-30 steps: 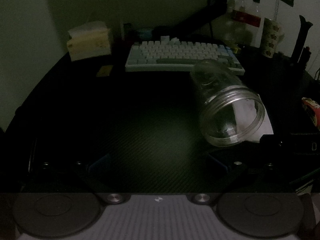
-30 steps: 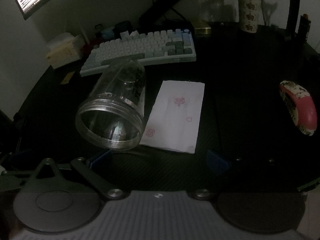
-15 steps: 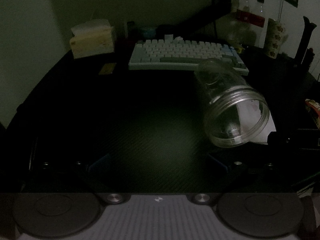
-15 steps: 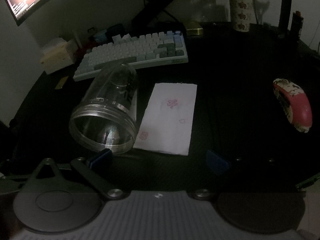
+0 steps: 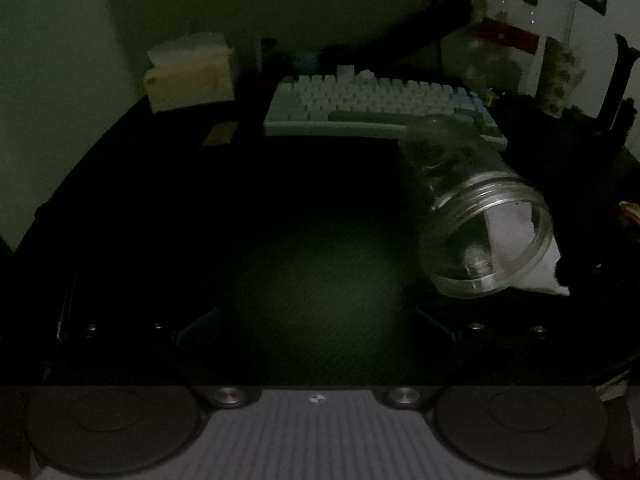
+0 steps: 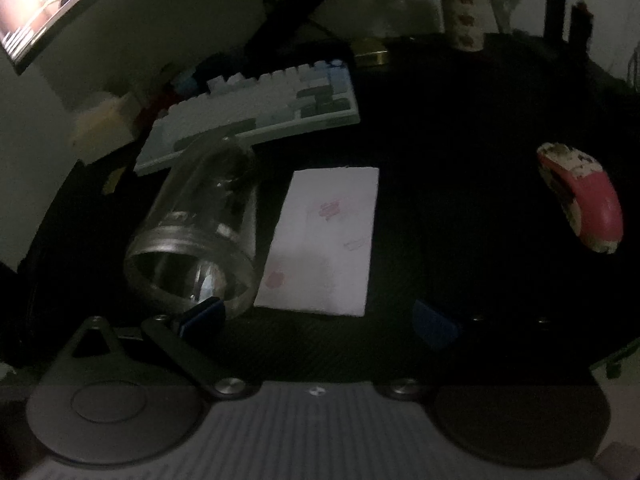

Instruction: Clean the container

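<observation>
A clear jar (image 5: 476,208) lies on its side on the dark desk, mouth toward me; it also shows in the right wrist view (image 6: 200,232). A white tissue (image 6: 324,240) with pink prints lies flat just right of the jar, and is partly seen through the jar in the left wrist view (image 5: 516,236). My left gripper (image 5: 316,320) is open and empty, with the jar ahead to its right. My right gripper (image 6: 316,316) is open and empty over the near edge of the tissue; its left fingertip (image 6: 200,314) is at the jar's mouth.
A keyboard (image 5: 376,108) lies behind the jar, also in the right wrist view (image 6: 256,116). A tissue box (image 5: 188,72) stands at the back left. A pink and white mouse (image 6: 580,196) lies at the right. Bottles and a patterned cup (image 6: 460,12) stand at the back.
Both grippers have moved forward, nearer the jar and tissue. The right gripper's left fingertip has come up to the jar's mouth. The jar and tissue have stayed in place.
</observation>
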`<state>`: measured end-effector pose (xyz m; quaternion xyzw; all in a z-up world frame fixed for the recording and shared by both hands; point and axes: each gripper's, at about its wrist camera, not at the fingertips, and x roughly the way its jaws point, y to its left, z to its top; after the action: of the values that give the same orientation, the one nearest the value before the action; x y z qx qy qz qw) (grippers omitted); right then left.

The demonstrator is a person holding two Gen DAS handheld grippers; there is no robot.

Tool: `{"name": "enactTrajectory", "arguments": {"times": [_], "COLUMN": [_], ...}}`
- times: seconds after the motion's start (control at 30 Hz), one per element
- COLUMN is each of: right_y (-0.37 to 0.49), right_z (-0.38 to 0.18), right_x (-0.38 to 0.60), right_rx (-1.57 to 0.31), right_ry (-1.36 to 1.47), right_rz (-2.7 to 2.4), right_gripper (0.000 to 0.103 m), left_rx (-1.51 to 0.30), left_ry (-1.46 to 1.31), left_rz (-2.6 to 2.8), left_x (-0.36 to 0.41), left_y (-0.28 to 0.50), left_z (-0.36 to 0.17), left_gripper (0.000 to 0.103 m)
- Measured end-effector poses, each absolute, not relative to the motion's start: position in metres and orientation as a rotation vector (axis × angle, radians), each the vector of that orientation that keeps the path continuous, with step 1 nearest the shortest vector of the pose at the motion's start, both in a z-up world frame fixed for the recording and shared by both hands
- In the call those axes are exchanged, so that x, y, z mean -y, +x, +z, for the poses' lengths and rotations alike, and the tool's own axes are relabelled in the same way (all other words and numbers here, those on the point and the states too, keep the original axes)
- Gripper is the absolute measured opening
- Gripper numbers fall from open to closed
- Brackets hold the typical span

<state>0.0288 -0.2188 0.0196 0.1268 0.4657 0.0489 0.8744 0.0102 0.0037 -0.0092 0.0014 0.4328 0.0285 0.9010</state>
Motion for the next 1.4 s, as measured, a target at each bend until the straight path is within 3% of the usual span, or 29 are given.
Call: {"name": "enactTrajectory", "arguments": {"times": [0.23,0.57,0.77,0.87,0.93,1.03,1.3,1.4], "right_y": [0.032,0.071,0.104,0.085,0.091,0.090,0.087,0.084], "right_z": [0.018,0.013,0.006,-0.001,-0.004,-0.005,-0.003,0.000], "right_x": [0.248,0.262,0.272,0.281,0.282,0.283,0.273,0.267], "right_rx": [-0.843,-0.782,-0.768,-0.777,-0.792,-0.778,-0.793,-0.781], "right_ry": [0.521,0.362,0.326,0.320,0.326,0.317,0.300,0.272], "right_rz": [0.126,0.155,0.138,0.162,0.179,0.162,0.254,0.250], "right_gripper": [0.103,0.103,0.098,0.079,0.054,0.036,0.039,0.056], "left_rx": [-0.906,-0.812,-0.648,-0.631,-0.625,-0.609,-0.575,-0.606], "left_ry": [0.035,-0.082,0.188,0.165,0.095,-0.027,0.084,0.104], "left_rz": [0.085,0.054,0.136,0.034,-0.035,-0.141,-0.008,-0.042], "left_x": [-0.001,-0.006,0.025,0.035,0.033,0.024,0.037,0.046], "left_y": [0.020,0.004,-0.009,-0.016,-0.019,-0.020,-0.020,-0.019], "left_z": [-0.020,-0.010,-0.003,0.001,0.003,0.003,-0.009,-0.014], "left_gripper": [0.103,0.103,0.103,0.103,0.103,0.103,0.103,0.103]}}
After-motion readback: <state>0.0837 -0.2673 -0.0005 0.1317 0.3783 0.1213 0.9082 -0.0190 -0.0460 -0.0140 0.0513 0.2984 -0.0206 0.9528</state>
